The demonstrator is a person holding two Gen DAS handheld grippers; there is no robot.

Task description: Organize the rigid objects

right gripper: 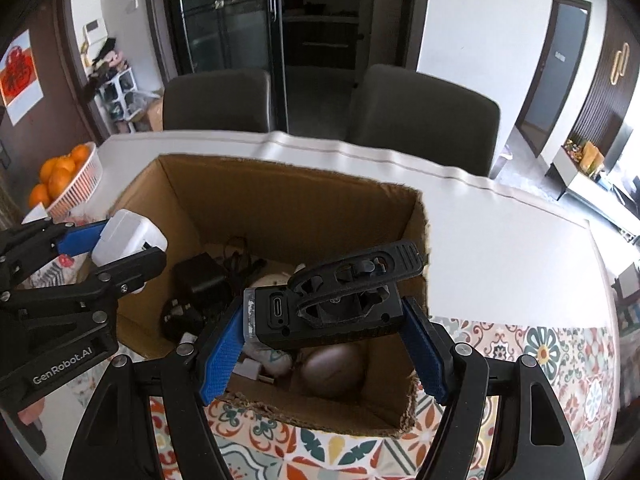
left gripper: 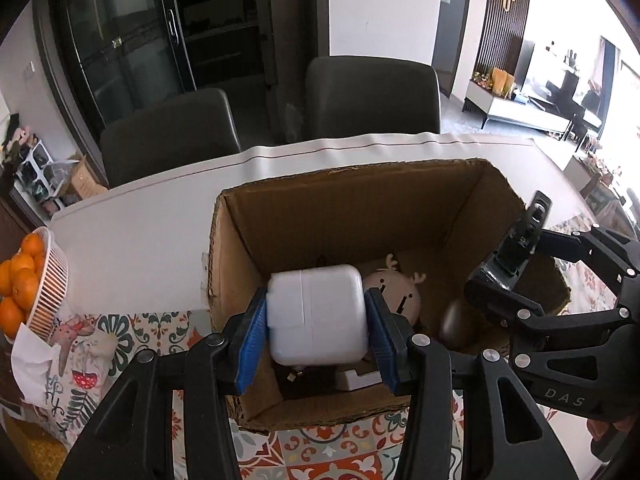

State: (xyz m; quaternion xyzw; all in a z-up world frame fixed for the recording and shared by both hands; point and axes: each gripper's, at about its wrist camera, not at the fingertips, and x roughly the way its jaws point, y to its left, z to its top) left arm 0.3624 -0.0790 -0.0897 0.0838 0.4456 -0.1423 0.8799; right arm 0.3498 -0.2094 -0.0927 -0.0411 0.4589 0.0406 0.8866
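An open cardboard box (left gripper: 352,208) (right gripper: 280,200) stands on the table. My left gripper (left gripper: 316,340) is shut on a white square power adapter (left gripper: 318,316), held over the box's left side; it also shows in the right wrist view (right gripper: 128,236). My right gripper (right gripper: 324,344) is shut on a black gadget with a USB-C port and a clip (right gripper: 336,300), held over the box's right side; it shows in the left wrist view (left gripper: 516,256). Inside the box lie a black charger (right gripper: 198,276), a black plug (right gripper: 180,316), a brown egg-shaped object (right gripper: 334,368) and a beige round toy with antlers (left gripper: 394,292).
A white basket of oranges (left gripper: 44,284) (right gripper: 68,180) stands at the table's left edge. A patterned cloth (right gripper: 540,352) covers the near part of the table, a white sheet (left gripper: 140,232) the far part. Two dark chairs (left gripper: 372,96) stand behind the table.
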